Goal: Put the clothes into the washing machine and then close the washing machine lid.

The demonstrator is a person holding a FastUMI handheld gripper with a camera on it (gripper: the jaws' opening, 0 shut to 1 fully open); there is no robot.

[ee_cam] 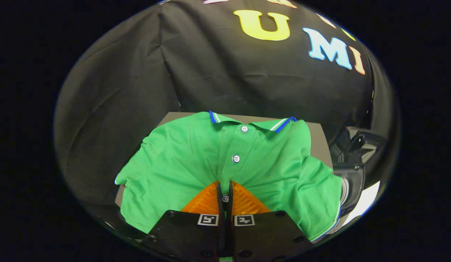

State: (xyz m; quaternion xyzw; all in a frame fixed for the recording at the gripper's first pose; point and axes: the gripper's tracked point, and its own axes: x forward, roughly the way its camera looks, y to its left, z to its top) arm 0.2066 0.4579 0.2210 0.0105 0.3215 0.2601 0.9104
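Grey table (pixel 321 142), green polo shirt (pixel 181 160) spread flat, gripper (pixel 225 189) jaws clenched on its placket.

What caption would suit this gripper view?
Gripper shut on a green polo shirt, pinching its button placket, on a table.

Tool (pixel 225 189): two flat black mounting plates side by side, corners cut at a slant, dark round screw heads along the outer edges. One small square black-and-white marker tag on each plate near the inner edge. Fingers (pixel 243 203) wedge-shaped, finely ribbed on top, tapering to thin blades set close together.
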